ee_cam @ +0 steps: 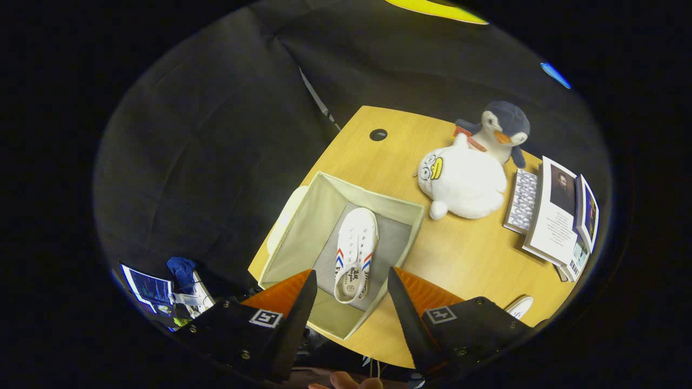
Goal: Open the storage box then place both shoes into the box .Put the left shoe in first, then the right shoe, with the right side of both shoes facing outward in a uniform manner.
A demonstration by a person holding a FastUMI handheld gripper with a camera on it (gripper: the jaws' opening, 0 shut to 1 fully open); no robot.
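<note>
Gripper view, looking down on a wooden table [465, 254]. Claw [348, 281] with its two fingers spread apart and gripping nothing, poised above the near end of an open fabric storage box [303, 227]. One white sneaker [355, 254] with red and blue side stripes lies flat on the grey floor of the box, just ahead of the fingers and in line with the gap between them, heel toward the claw, toe pointing away. A pale lid [286, 216] shows beside the box on the left finger's side. A second white shoe [520, 307] shows in part on the table beyond the right finger. Farther ahead and to the right rest a white plush duck [465, 186] and, touching it from behind, a penguin plush [503, 129]; beside them stands a stack of books [557, 216]. Fingertips of a person's hand [346, 381] appear beneath the claw.
</note>
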